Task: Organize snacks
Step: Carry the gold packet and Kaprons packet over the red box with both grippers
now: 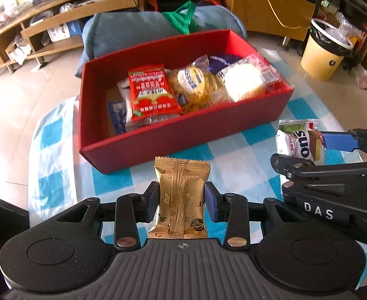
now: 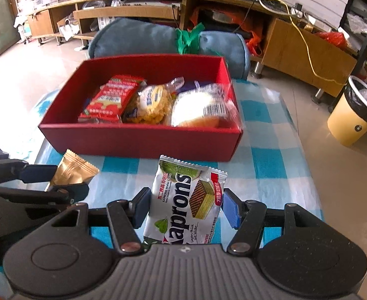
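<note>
My left gripper (image 1: 182,201) is shut on a gold snack packet (image 1: 182,192), held above the checked cloth in front of the red box (image 1: 183,137). My right gripper (image 2: 186,206) is shut on a white and green Kaprons wafer packet (image 2: 183,200), also in front of the red box (image 2: 138,141). The box holds a red packet (image 1: 152,92), a yellow round cake (image 1: 196,85) and a white bun in clear wrap (image 1: 244,80). Each gripper shows in the other view: the right one (image 1: 333,147) with the wafer packet (image 1: 298,140), the left one (image 2: 40,177) with the gold packet (image 2: 73,170).
The box stands on a table with a blue and white checked cloth (image 2: 271,175). A blue cushion (image 2: 143,37) lies behind the box. A yellow waste bin (image 2: 353,117) stands on the floor at the right. Wooden shelves (image 2: 133,10) run along the back.
</note>
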Tool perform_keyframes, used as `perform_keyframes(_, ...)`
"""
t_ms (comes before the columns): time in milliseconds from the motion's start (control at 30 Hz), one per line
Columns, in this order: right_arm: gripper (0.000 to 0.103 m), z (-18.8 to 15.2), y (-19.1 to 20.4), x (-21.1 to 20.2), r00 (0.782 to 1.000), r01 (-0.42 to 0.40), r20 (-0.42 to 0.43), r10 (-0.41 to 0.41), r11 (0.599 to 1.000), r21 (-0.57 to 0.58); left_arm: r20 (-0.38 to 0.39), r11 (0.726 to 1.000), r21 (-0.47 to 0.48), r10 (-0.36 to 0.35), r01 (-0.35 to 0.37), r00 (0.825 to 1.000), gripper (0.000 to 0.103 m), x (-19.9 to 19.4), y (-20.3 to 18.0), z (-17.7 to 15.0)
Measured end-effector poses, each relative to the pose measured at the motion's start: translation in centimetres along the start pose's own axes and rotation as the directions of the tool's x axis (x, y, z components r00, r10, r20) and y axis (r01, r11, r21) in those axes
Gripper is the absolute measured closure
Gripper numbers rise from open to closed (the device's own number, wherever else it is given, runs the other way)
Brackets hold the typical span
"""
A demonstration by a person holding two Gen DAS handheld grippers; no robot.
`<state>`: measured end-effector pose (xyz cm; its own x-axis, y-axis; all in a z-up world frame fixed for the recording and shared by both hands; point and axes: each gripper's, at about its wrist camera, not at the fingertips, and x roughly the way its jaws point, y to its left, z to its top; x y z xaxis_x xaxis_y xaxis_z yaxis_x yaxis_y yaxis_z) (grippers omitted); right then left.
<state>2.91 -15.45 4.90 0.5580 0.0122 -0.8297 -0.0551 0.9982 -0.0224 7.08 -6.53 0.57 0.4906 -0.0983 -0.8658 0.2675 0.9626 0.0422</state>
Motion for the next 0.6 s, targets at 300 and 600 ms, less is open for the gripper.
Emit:
perform_keyframes(300,0.045,1.6,-0.3,-0.4,0.999,0.000,0.040,0.000,1.000,0.010,0.053,1.000,-0.016,0.021,-0.020,0.998,0.056,-0.9,0.5,1.6)
perform_keyframes(600,0.045,3.5,-0.3,-0.4,0.997,-0.005,0.071,0.005,1.000,0.011,0.088,0.999,-0.039,0.040,-0.037,0.995,0.056,-1.2,1.0,3.4)
